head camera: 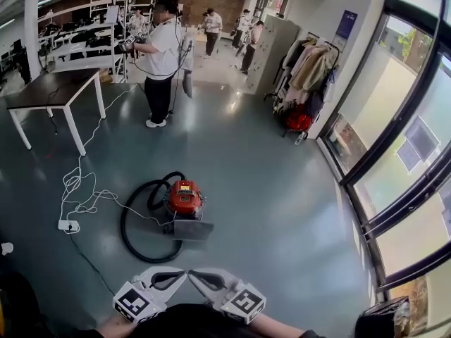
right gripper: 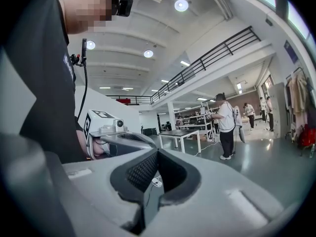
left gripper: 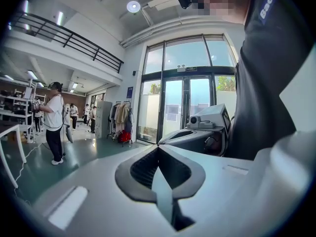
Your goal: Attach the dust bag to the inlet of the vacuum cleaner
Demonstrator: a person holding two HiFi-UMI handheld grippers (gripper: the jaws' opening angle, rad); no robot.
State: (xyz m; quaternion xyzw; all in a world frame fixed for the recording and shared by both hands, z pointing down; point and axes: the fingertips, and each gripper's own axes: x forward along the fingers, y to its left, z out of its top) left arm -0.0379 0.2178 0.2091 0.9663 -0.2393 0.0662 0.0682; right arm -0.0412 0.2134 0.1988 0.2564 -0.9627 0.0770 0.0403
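Observation:
A red and black vacuum cleaner (head camera: 184, 198) stands on the grey-green floor a good way ahead of me, its black hose (head camera: 130, 225) looped to the left. A flat grey piece (head camera: 192, 230) lies against its near side; I cannot tell whether it is the dust bag. Both grippers are held close to my body at the bottom of the head view, tips turned toward each other. The left gripper (head camera: 180, 274) (left gripper: 158, 151) is shut with nothing in it. The right gripper (head camera: 195, 275) (right gripper: 157, 153) is likewise shut and empty. Each shows in the other's view, the right gripper's body (left gripper: 197, 131) and the left gripper's marker cube (right gripper: 101, 125).
A white power strip (head camera: 68, 225) with loose white cables lies on the floor left of the hose. A dark-topped table (head camera: 53, 90) stands at the back left, a person (head camera: 162, 55) behind the vacuum, a coat rack (head camera: 309, 72) at the back right. A glass wall (head camera: 402, 160) runs along the right.

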